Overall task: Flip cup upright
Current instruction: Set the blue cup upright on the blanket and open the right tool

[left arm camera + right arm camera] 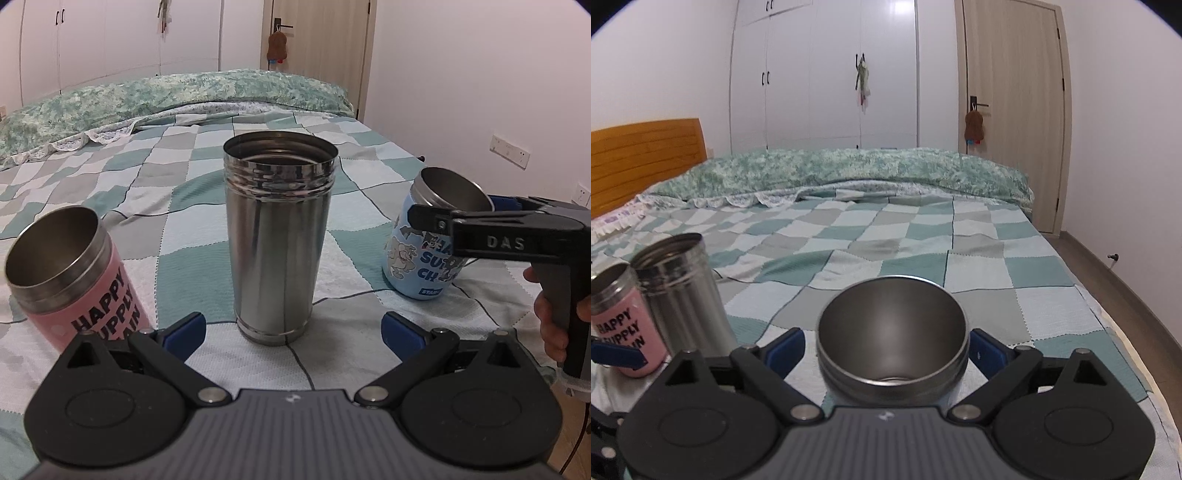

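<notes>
Three cups stand mouth-up on the bed. A bare steel cup (279,236) stands in the middle, just ahead of my open, empty left gripper (293,330). A pink cup (74,273) stands at the left; it also shows in the right wrist view (622,321) beside the steel cup (681,291). A blue cartoon-print cup (432,236) stands at the right, slightly tilted, between the fingers of my right gripper (454,210). In the right wrist view the blue cup's open mouth (892,332) sits between the fingers, my right gripper (886,350) spread wide; contact is unclear.
The cups rest on a checked teal and grey bedspread (923,251). A green floral duvet (849,170) lies folded at the far side. The bed's right edge (1123,332) drops to the floor. A wardrobe (823,74) and a door (1012,110) stand behind.
</notes>
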Demonstrator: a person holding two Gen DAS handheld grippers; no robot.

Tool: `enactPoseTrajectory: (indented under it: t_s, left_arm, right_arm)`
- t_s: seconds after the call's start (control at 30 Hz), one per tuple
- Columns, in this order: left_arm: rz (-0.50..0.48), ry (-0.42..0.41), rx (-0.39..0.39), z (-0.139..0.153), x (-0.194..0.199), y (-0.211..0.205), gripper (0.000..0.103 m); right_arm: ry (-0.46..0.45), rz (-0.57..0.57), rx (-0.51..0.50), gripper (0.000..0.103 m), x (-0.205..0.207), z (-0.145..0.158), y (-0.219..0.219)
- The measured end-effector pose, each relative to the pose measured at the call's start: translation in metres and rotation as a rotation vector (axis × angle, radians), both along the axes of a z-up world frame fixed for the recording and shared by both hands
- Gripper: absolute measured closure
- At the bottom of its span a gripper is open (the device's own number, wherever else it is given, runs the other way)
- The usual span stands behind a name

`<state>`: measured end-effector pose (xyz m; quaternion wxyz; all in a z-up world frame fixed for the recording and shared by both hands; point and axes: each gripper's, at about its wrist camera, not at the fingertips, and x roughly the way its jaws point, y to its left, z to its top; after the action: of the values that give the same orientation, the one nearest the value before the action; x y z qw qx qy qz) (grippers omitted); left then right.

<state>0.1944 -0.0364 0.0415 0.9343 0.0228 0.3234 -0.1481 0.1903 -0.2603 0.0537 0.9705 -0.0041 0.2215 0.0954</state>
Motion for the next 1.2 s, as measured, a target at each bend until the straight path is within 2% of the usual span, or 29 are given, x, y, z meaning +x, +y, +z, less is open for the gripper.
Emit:
enactPoseTrajectory:
  t_s: [0.03,0.3,0.5,0.77,0.83,1.1,1.2]
  left_arm:
    - [0.000,-0.004,-0.002,0.002,-0.003,0.001,0.000]
    - [0.015,-0.037,-0.027,0.012,-0.040,0.010,0.000]
    - [0.045,-0.080,-0.057,0.012,-0.077,0.021,0.000]
    - [0.151,-0.228,-0.072,-0.012,-0.133,0.033,0.000]
    - [0.185,-0.277,-0.055,-0.020,-0.147,0.034,0.000]
    - [0.223,-0.455,-0.029,-0.043,-0.180,0.021,0.000]
    - [0.236,-0.479,-0.038,-0.053,-0.182,0.019,0.000]
  right_arm:
    - [-0.013,0.004,0.002,0.001,-0.006,0.001,0.001]
    - [-0.119,0.028,-0.012,0.000,-0.071,0.008,0.007]
    - [-0.176,0.037,-0.015,0.000,-0.128,-0.001,0.013]
    - [-0.257,0.000,-0.001,0.000,-0.196,-0.028,0.019]
    - [-0.281,-0.006,-0.012,0.000,-0.210,-0.036,0.023]
    - [-0.346,-0.062,-0.023,0.000,-0.232,-0.054,0.022]
    - [-0.361,-0.066,0.002,0.000,-0.233,-0.057,0.018]
